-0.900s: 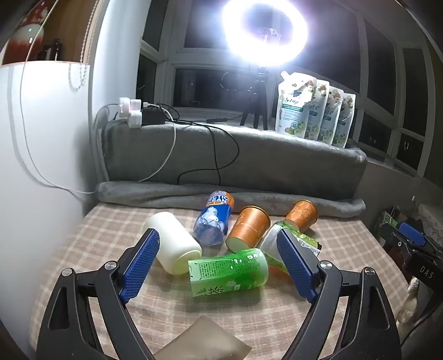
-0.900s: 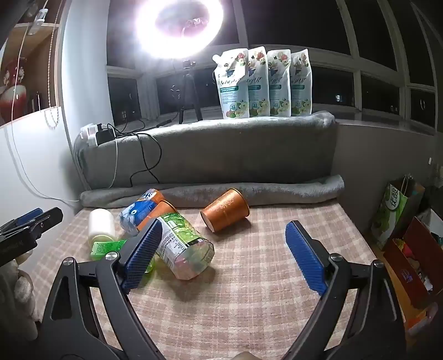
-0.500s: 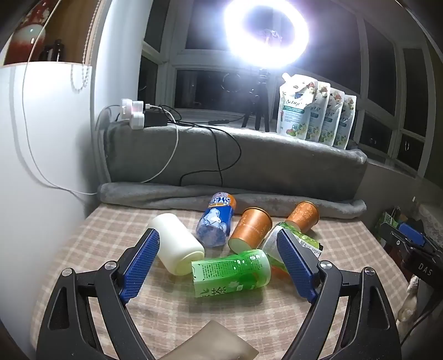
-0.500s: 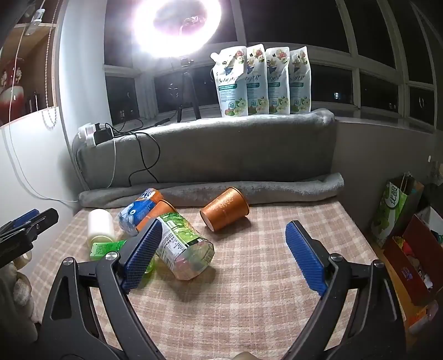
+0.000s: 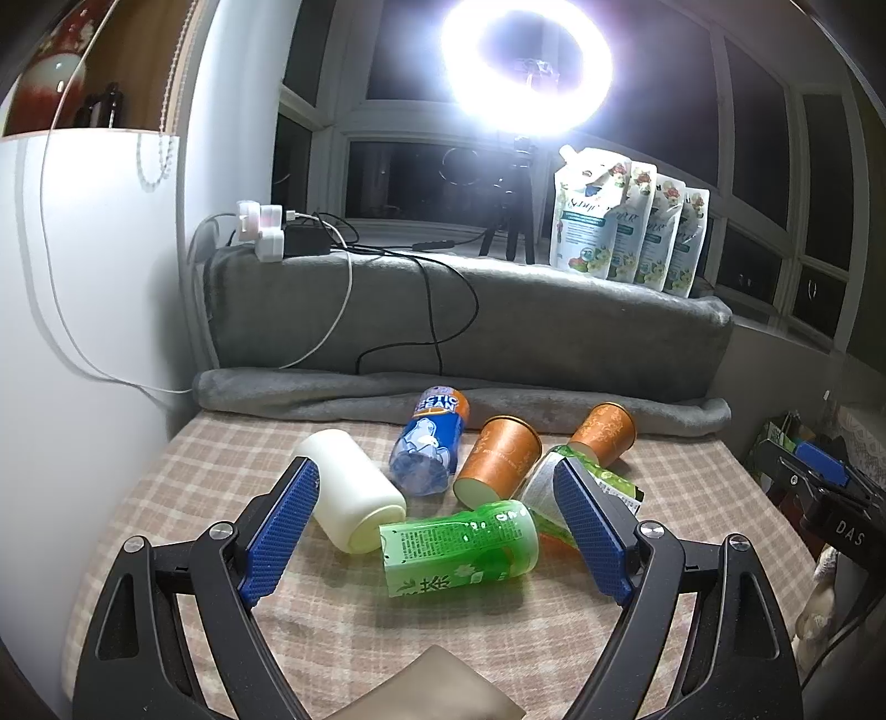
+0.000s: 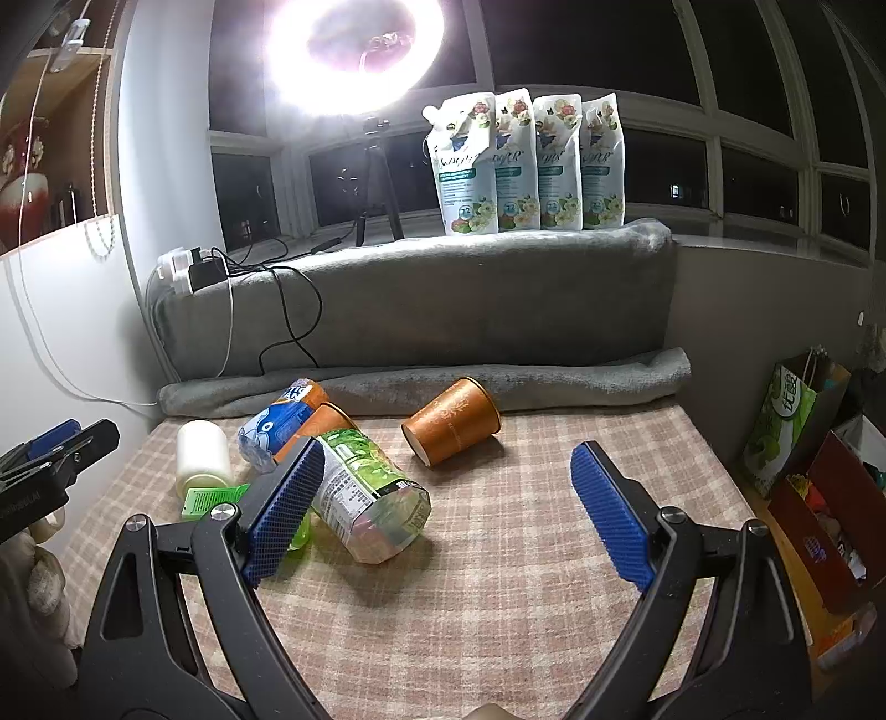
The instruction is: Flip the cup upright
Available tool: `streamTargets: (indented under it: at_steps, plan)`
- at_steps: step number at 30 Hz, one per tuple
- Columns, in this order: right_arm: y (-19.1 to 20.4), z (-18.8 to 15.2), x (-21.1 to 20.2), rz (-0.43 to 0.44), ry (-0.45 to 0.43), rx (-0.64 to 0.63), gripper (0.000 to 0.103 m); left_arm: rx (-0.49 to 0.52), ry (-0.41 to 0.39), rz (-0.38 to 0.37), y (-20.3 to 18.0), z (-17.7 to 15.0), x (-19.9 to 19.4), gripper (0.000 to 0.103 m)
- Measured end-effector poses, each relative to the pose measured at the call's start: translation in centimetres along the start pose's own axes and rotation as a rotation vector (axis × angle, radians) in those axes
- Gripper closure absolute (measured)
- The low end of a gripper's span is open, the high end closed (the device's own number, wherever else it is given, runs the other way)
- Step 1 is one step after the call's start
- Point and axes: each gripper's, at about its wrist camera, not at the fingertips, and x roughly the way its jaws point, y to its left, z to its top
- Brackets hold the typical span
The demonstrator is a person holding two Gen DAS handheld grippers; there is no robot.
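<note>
Several cups and bottles lie on their sides on the checked tablecloth (image 5: 343, 626). In the left wrist view a cream cup (image 5: 350, 489), a blue bottle (image 5: 429, 440), two orange paper cups (image 5: 498, 462) (image 5: 603, 433) and a green cup (image 5: 459, 547) lie ahead. My left gripper (image 5: 437, 526) is open and empty, its fingers either side of the green cup and short of it. In the right wrist view one orange cup (image 6: 451, 421) lies alone; a clear green-labelled bottle (image 6: 368, 501) lies nearer. My right gripper (image 6: 448, 512) is open and empty.
A grey blanket roll (image 6: 498, 382) and grey padded ledge (image 6: 415, 299) bound the far side. Refill pouches (image 6: 526, 160), a ring light (image 6: 354, 50) and a power strip with cables (image 5: 277, 235) stand on the sill. A white wall is left; bags (image 6: 792, 426) stand right.
The left gripper has drawn back and risen slightly, so the objects sit a little farther away. The right gripper has barely moved. Nothing on the table has shifted.
</note>
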Motion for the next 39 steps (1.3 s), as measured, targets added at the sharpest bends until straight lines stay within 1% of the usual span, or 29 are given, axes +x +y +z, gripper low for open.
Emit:
streamTargets:
  at_steps: [27, 34, 39]
  plan:
    - [-0.42, 0.18, 0.21, 0.004, 0.006, 0.006, 0.010, 0.001, 0.000, 0.001, -0.30, 0.01, 0.05, 0.016]
    - [0.52, 0.25, 0.69, 0.013, 0.007, 0.000, 0.010, -0.003, 0.002, -0.002, -0.30, -0.08, 0.20, 0.016]
    - [0.35, 0.33, 0.70, 0.014, 0.008, 0.004, 0.010, -0.004, 0.002, 0.000, -0.25, -0.10, 0.15, 0.016]
